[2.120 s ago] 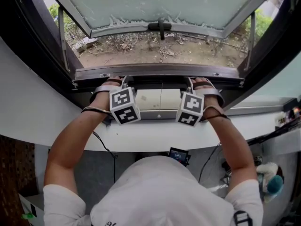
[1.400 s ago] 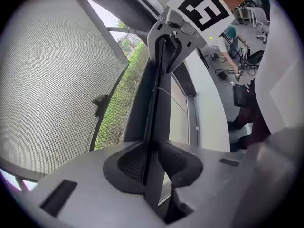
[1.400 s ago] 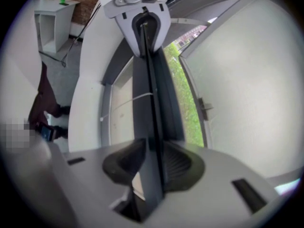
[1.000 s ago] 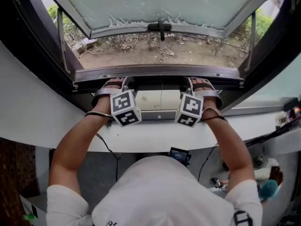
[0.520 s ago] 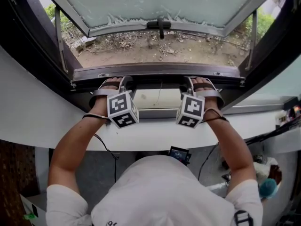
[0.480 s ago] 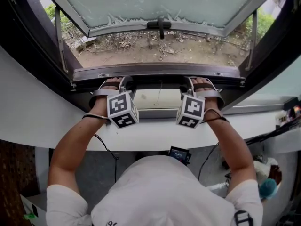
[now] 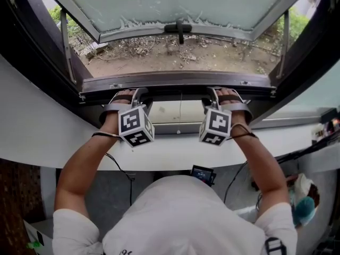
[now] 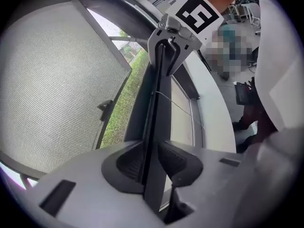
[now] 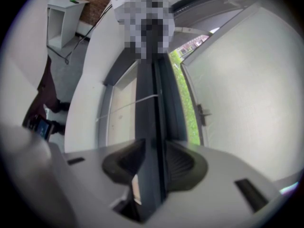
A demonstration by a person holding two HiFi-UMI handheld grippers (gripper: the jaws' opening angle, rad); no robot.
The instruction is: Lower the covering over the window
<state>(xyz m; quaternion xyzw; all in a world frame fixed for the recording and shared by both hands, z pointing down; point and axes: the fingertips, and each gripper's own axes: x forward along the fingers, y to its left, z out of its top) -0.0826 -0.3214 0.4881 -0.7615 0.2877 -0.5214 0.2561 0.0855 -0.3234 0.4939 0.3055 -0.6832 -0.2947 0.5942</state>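
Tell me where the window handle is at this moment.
In the head view, the black handle sits at the top centre, on the lower edge of the open window, just above the bare ground outside.

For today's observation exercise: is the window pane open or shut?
Open: the window pane tilts outward, with ground visible beneath its lower edge.

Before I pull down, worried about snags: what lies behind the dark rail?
Beyond the dark rail show bare ground and the open sash with its handle. The rail's far face is hidden.
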